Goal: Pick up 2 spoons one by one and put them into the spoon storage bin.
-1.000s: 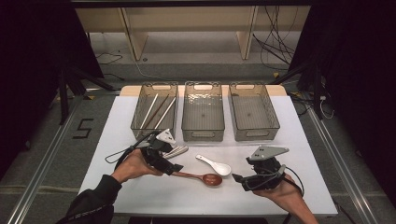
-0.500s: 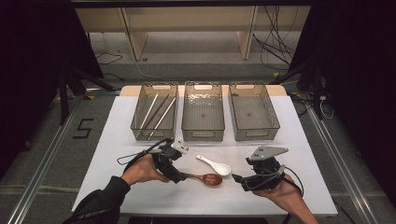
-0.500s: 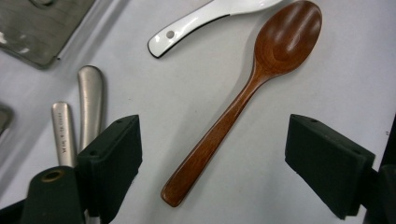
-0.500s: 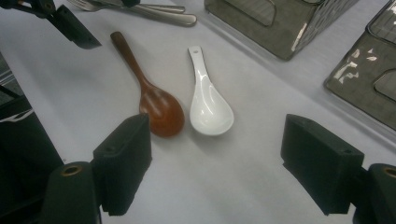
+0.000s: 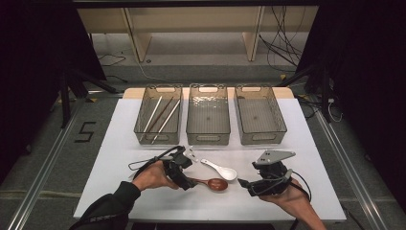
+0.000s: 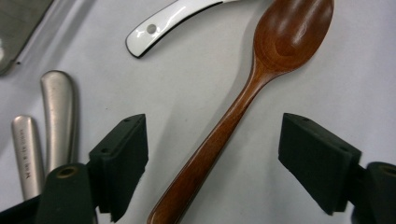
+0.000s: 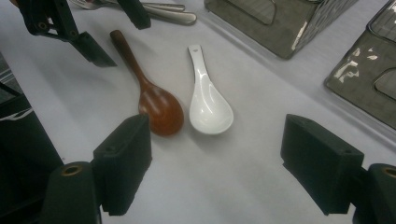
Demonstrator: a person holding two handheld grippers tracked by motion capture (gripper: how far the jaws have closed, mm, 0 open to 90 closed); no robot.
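The left gripper (image 5: 184,173) is low over the white surface (image 5: 119,143), with the handle of the wooden spoon (image 5: 210,183) between its jaws. In the left gripper view the jaws stand apart, one on each side of the handle, and bare surface shows between each pad and the wood, so nothing is clamped. The jaws have just been closing a little, with the handle between them, but they do not press on it. The handle runs up and to the right from between the jaws in that view, and the bowl lies beyond them at the top.

The spoon lies flat on the surface at its near middle, bowl toward the right gripper (image 5: 249,184). Just beyond it lies the white spoon (image 5: 221,169), its bowl close beside the wooden bowl but apart from it, as the right gripper view shows. Two metal handles (image 6: 44,135) lie side by side on the surface to the left of the left jaw in the left gripper view.

The right gripper is held near the surface's near right part, well apart from both spoons, which lie ahead of it. Its jaws are wide apart and hold nothing.

Three clear bins stand in a row across the far part of the surface. The left bin (image 5: 159,114) holds chopsticks (image 5: 160,117).
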